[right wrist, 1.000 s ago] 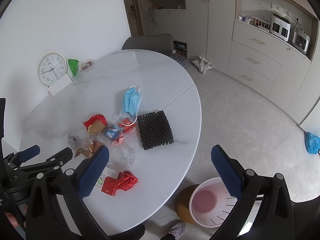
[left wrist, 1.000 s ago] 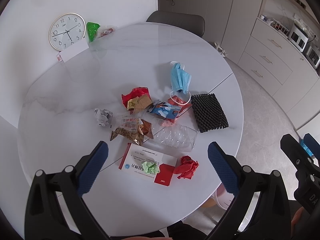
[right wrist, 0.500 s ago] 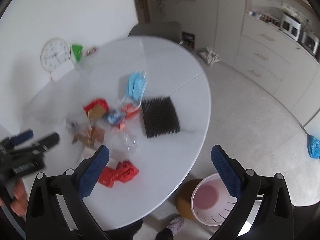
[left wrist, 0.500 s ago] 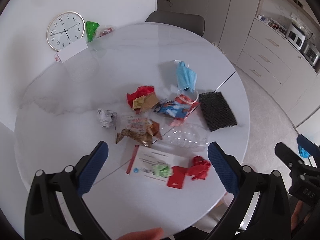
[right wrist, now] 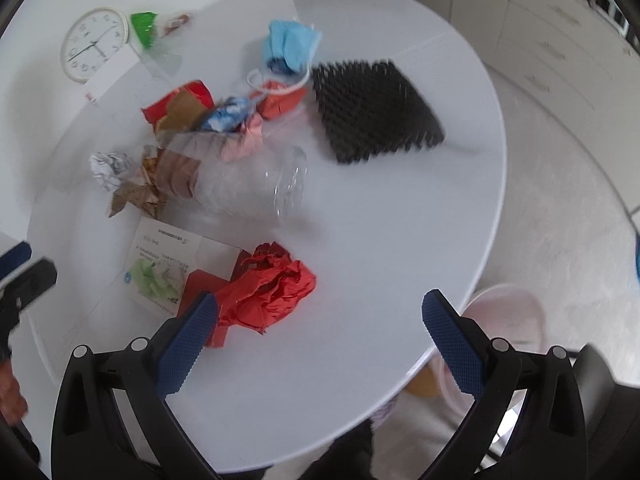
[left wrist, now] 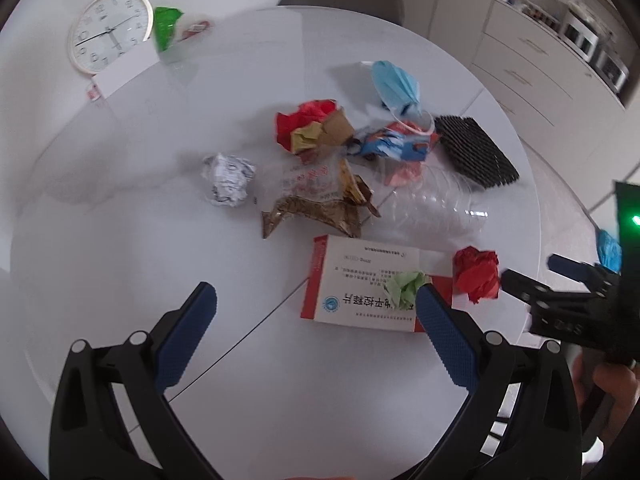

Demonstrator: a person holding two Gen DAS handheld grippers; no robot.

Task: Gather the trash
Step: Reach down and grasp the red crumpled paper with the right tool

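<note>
We are judging that the collecting is only at its start: all the trash we can see is lying on the round white marble surface (right wrist: 400,240), and the pale pink plastic bin (right wrist: 508,320) on the floor, under the near right edge, is showing nothing inside, as far as its blurred visible part tells.

Waiting on the surface are a crumpled red paper ball (right wrist: 272,288) at the near side, touching a flat white and red medicine box (left wrist: 368,280) with a small green paper wad (left wrist: 406,288) on top. Farther away are lying a clear plastic bottle (right wrist: 256,184), a brown foil snack wrapper (left wrist: 316,204), a crumpled white printed paper ball (left wrist: 228,178), a red and gold wrapper (left wrist: 312,124), a blue and red snack bag (left wrist: 392,142), a light blue face mask (right wrist: 290,46) and a black foam mesh sleeve (right wrist: 376,112) at the right. Nothing is gathered yet, so everything is left to do.

We are holding the right gripper (right wrist: 320,332) above the near edge with its jaws spread wide and empty, its left finger just beside the red paper ball; this looks to us like the first thing to take. We are holding the left gripper (left wrist: 316,324) over the near left part, also spread wide and empty, with its right finger near the green wad.
</note>
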